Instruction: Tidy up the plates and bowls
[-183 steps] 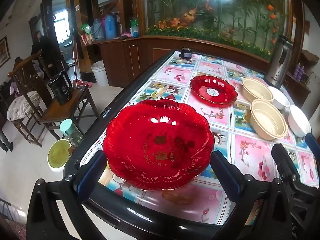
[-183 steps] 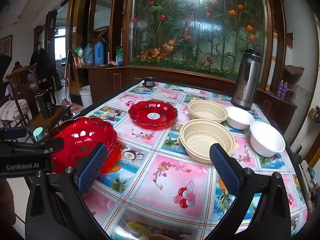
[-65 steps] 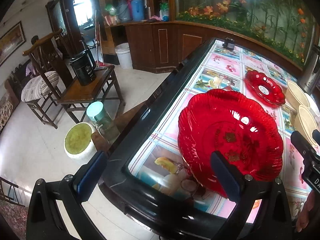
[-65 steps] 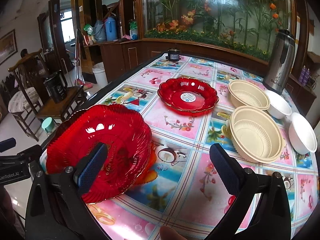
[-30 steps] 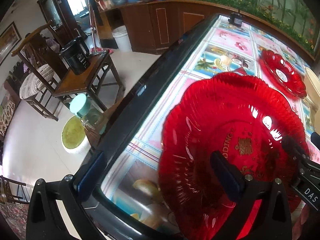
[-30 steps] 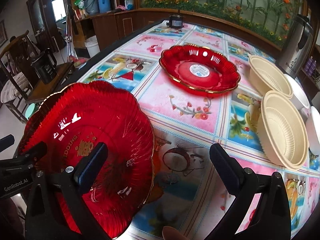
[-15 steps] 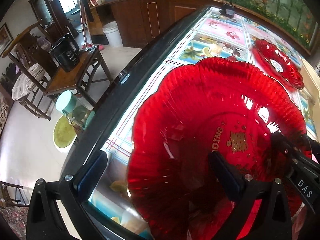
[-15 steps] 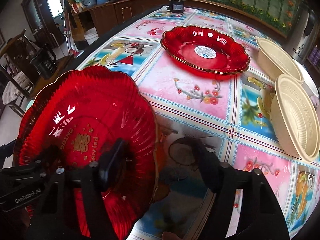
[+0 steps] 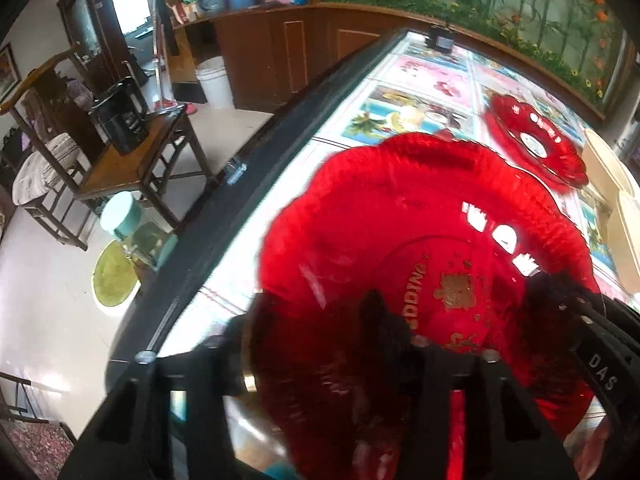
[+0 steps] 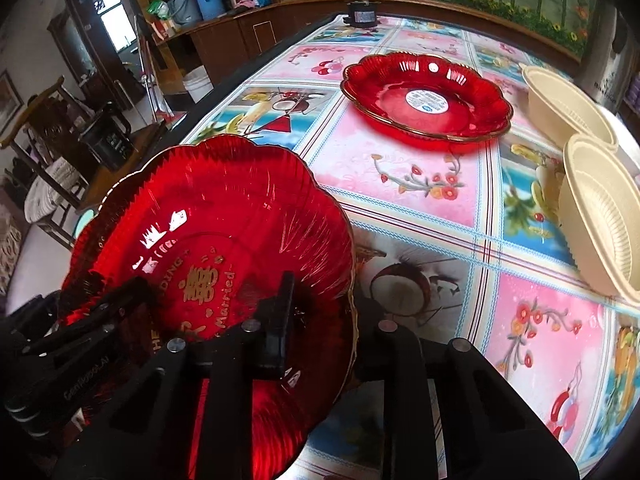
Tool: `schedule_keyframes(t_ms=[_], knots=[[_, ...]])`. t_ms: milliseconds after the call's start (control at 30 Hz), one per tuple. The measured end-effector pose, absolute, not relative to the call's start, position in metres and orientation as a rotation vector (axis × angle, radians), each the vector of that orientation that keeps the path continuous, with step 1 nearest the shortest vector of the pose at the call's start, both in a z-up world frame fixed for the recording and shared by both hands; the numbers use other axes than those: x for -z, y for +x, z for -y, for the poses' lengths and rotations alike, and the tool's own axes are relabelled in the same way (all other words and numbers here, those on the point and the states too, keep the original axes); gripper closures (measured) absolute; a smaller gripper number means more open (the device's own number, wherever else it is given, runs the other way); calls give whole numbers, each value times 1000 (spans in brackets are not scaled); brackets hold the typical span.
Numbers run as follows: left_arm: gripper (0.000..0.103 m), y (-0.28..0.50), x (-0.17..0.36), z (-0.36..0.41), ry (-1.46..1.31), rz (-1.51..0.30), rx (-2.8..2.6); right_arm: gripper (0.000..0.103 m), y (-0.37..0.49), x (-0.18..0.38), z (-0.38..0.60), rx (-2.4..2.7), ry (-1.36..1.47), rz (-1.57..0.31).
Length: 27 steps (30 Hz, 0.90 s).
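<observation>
Red plate [image 10: 224, 240] tilts up off the table [image 10: 420, 184], rim between closing jaws.

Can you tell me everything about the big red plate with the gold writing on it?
The big red plate looks like shiny see-through plastic, with a wavy ridged rim and thin gold edge. Gold letters and a gold symbol mark its middle. It tilts near the table's dark edge. The left gripper and right gripper are closing on its rim from opposite sides, each with one finger over the plate and one under.

Black kettle [image 9: 122, 122] on wooden stool [image 9: 136, 164] (floor side), perhaps steel thermos [image 10: 610, 68] behind.
</observation>
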<state>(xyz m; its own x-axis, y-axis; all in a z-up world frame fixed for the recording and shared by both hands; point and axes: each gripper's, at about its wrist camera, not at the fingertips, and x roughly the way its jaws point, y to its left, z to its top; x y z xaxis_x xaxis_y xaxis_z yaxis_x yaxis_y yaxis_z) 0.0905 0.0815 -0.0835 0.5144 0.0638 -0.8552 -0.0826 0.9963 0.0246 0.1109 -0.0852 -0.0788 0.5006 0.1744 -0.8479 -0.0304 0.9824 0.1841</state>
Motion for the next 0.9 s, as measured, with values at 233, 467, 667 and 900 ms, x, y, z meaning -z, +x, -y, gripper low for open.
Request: schedule_keyframes(t_ms=[233, 467, 667, 900], knots=[[72, 86, 82, -88, -51, -1031, -71, 84, 101, 78, 85, -132, 166, -1043], [79, 65, 69, -92, -58, -1016, -52, 87, 78, 63, 89, -149, 182, -1001], [79, 48, 60, -76, -15, -983, -23, 87, 54, 51, 96, -115, 141, -939], [73, 56, 82, -65, -30, -1030, 21, 81, 62, 77, 113, -112, 173, -1045]])
